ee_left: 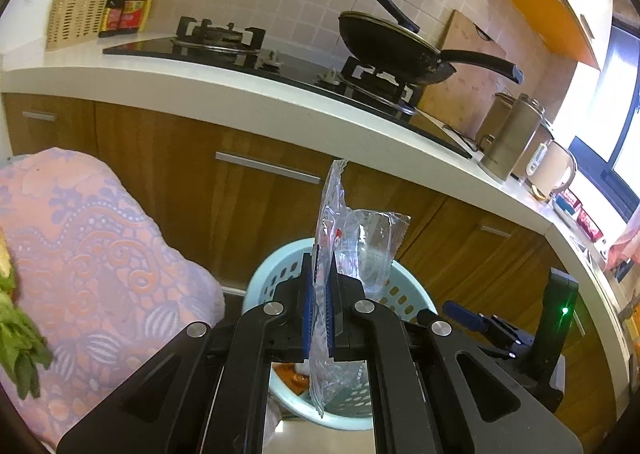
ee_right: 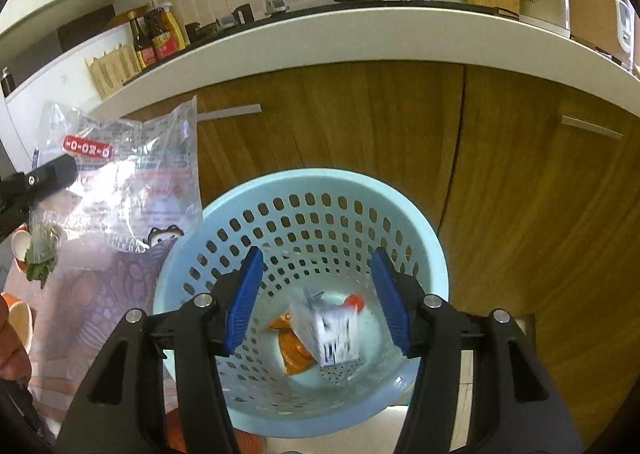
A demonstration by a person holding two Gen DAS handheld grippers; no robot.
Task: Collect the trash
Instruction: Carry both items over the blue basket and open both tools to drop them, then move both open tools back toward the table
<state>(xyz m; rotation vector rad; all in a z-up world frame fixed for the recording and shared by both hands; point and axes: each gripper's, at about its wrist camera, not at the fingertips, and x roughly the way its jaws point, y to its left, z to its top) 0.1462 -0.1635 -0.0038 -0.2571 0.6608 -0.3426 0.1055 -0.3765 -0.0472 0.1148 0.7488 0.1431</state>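
Left tool (ee_left: 319, 314): jaws were closed flat on a clear plastic bag (ee_left: 344, 254), which stood up between the blue pads and hung out below them.
Clear plastic bag: crinkled, printed with a red label; held above the near rim of the basket, not in it. From the right wrist view it (ee_right: 132, 182) sat up and to the left of the basket, pinched by the black finger of the left tool.
Right tool (ee_right: 318, 302): jaws stood partly apart, with nothing pressed between the blue pads (ee_right: 244, 306); it was poised over the mouth of the basket.
Basket (ee_right: 248, 194): pale blue, round, perforated wall; it stood on the floor in front of the wooden cabinet doors (ee_right: 520, 214).
Basket contents: an orange wrapper (ee_right: 294, 354) and a blurred white packet (ee_right: 336, 334) lay at the bottom, along with some clear film.
Worktop (ee_left: 248, 98): white edge, carrying a black hob, a frying pan (ee_left: 392, 50) on the right-hand burner, sauce bottles (ee_left: 128, 2) and a metal canister (ee_left: 512, 134).
Patterned cloth (ee_left: 92, 254): pink and purple, left of the basket, with green leaves (ee_left: 20, 342) at its edge.
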